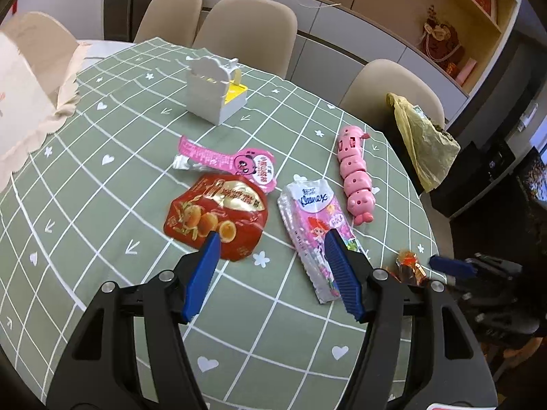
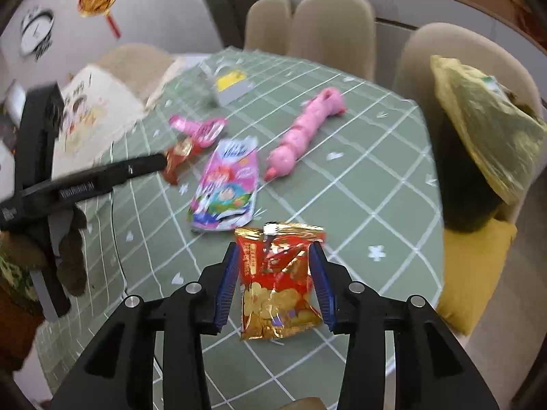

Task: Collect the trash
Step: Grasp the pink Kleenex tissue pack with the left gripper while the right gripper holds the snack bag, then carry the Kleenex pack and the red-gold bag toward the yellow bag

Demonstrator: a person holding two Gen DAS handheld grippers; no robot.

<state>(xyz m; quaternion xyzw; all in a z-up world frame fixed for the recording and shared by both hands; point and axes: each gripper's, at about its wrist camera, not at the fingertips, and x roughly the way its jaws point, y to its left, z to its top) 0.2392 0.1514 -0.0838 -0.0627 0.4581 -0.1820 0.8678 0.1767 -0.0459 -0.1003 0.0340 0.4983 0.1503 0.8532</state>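
On the green checked tablecloth lie a red snack wrapper, a pink panda wrapper and a pink Kleenex pack. My left gripper hovers open above them, one finger over the red wrapper and the other over the Kleenex pack. A small red-and-gold snack packet lies near the table's edge between the fingers of my right gripper. The pads stand beside it without pressing, so that gripper is open. In the left wrist view the same packet sits beside a blue fingertip.
A yellow plastic bag sits on a chair at the table's right. A pink caterpillar toy and a white holder stand further back. A white paper bag occupies the left. Beige chairs ring the table.
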